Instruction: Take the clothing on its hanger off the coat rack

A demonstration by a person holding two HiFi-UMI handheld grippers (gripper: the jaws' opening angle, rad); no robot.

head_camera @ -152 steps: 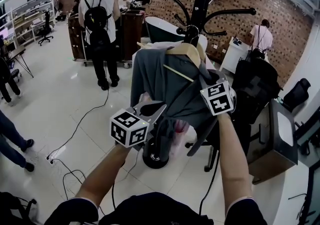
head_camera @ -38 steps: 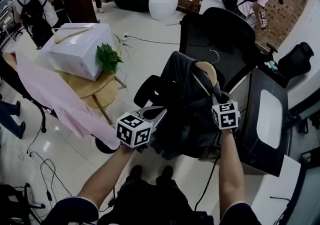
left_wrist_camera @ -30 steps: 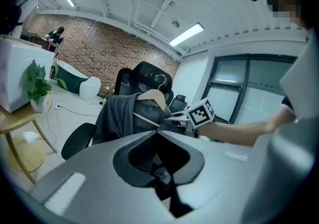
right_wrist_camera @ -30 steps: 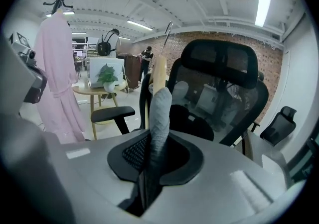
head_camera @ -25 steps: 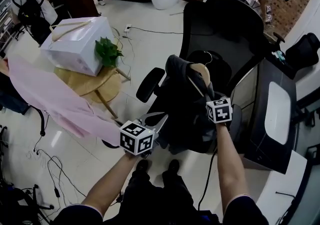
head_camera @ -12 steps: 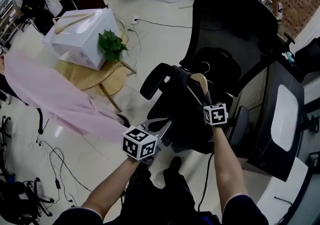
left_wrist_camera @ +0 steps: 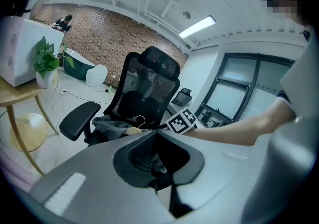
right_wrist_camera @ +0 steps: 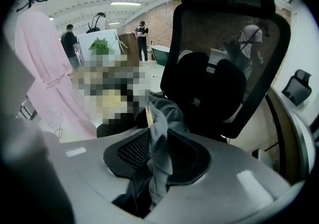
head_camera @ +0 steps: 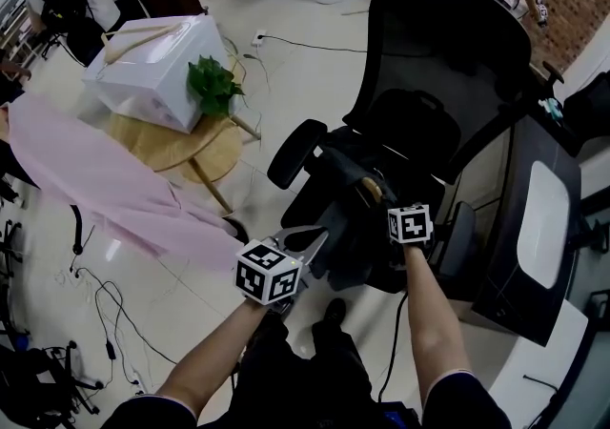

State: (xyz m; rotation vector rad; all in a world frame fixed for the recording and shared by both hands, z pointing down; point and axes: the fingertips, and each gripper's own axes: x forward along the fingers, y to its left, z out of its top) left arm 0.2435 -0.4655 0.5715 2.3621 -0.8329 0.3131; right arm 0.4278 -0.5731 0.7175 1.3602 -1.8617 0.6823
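A dark grey garment on a wooden hanger lies slumped on the seat of a black office chair. My right gripper sits at the hanger's near end. In the right gripper view its jaws are opening, and a fold of the grey garment hangs loose between them beside the hanger's wood. My left gripper stands at the garment's lower left edge with its jaws apart. From the left gripper view, the garment and hanger hook lie ahead on the seat.
A pink robe hangs at the left. Behind it, a round wooden table carries a white box and a green plant. A black cabinet stands right of the chair. Cables trail over the floor.
The garment and hanger have dropped from upright in the air to lying on the chair seat. My right gripper came down with them; the left barely moved.
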